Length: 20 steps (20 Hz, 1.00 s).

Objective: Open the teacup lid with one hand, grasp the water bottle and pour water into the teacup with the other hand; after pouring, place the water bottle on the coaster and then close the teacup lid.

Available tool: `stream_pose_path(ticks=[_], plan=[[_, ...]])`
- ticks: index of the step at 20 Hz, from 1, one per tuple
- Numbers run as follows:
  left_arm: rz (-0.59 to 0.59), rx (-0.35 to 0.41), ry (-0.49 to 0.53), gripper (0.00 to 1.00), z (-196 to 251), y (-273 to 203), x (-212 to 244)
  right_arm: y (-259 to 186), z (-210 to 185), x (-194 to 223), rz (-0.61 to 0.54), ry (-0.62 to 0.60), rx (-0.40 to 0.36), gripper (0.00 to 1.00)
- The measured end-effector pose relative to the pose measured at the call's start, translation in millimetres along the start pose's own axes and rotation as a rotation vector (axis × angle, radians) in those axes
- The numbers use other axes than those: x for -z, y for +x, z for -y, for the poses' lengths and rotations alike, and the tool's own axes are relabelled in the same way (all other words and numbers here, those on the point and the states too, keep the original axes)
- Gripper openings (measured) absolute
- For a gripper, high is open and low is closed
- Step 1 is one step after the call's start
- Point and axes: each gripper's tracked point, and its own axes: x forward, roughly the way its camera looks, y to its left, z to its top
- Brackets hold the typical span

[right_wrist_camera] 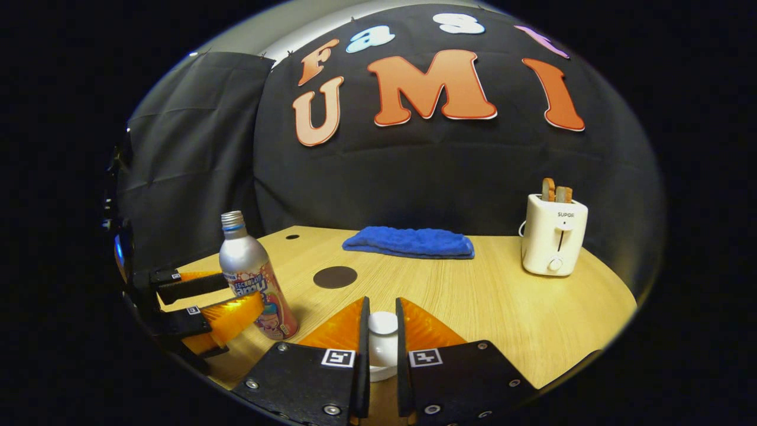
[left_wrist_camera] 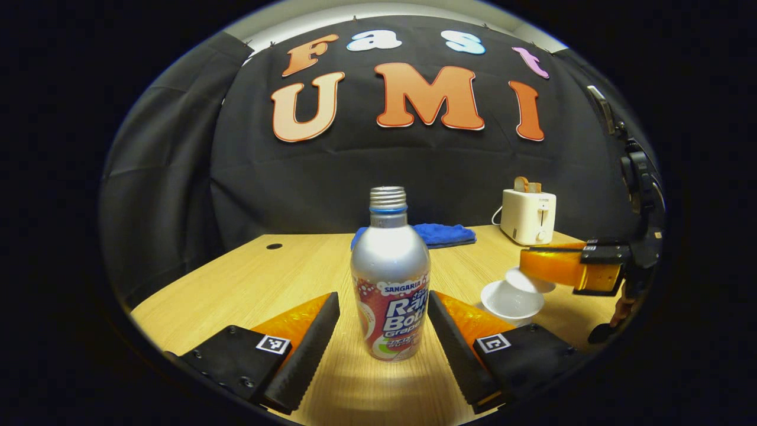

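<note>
We are pinching the lid (right_wrist_camera: 382, 324) in our right tongs (right_wrist_camera: 379, 331) while our open left tongs (left_wrist_camera: 383, 331) are flanking the upright bottle (left_wrist_camera: 390, 278).

Left tongs (left_wrist_camera: 383, 331) gape wide, fingers level and apart; right tongs (right_wrist_camera: 381, 346) are pinched nearly closed.

I see a silver water bottle (left_wrist_camera: 390, 278) with a red, white and blue printed label and a blue ring under its bare threaded neck. The teacup (left_wrist_camera: 512, 302) and its lid (right_wrist_camera: 383, 324) are plain white. My gripper fingers (left_wrist_camera: 307, 349) are black with translucent orange backing. The worktop (right_wrist_camera: 491, 296) is pale wood grain; on it lie a dark brown round coaster (right_wrist_camera: 335, 277), a bright blue cloth (right_wrist_camera: 409, 242) and a cream toaster (right_wrist_camera: 554, 235).
</note>
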Motion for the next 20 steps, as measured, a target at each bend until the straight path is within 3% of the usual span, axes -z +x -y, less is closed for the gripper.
stream_pose_path(ticks=[7, 8, 9, 11, 13, 14, 20], plan=[[-0.061, 0.003, -0.016, 0.98, 2.8, 15.8, 19.3, -21.2, 44.9, -8.7, 0.016, 0.001, 0.097, 0.19], [-0.059, 0.003, -0.016, 0.93, 2.2, 18.9, 17.8, -24.5, 47.8, -9.1, 0.018, 0.005, 0.102, 0.19], [-0.053, 0.013, -0.011, 0.96, 4.2, 20.2, 16.4, -27.8, 52.0, -9.2, 0.017, 0.007, 0.110, 0.19], [-0.052, 0.022, 0.006, 0.84, 6.4, 21.3, 16.0, -34.4, 60.9, -9.6, 0.015, 0.015, 0.124, 0.19], [-0.047, 0.017, 0.019, 0.87, 3.7, 25.0, 11.6, -41.5, 69.9, -9.4, 0.017, 0.014, 0.143, 0.19], [-0.048, 0.012, 0.034, 0.83, 2.8, 26.2, 8.3, -43.9, 75.0, -11.0, 0.020, 0.009, 0.156, 0.19], [-0.023, -0.032, 0.175, 0.81, -10.9, 22.5, -8.4, -57.4, 102.8, -16.6, 0.028, 0.028, 0.215, 0.19]])
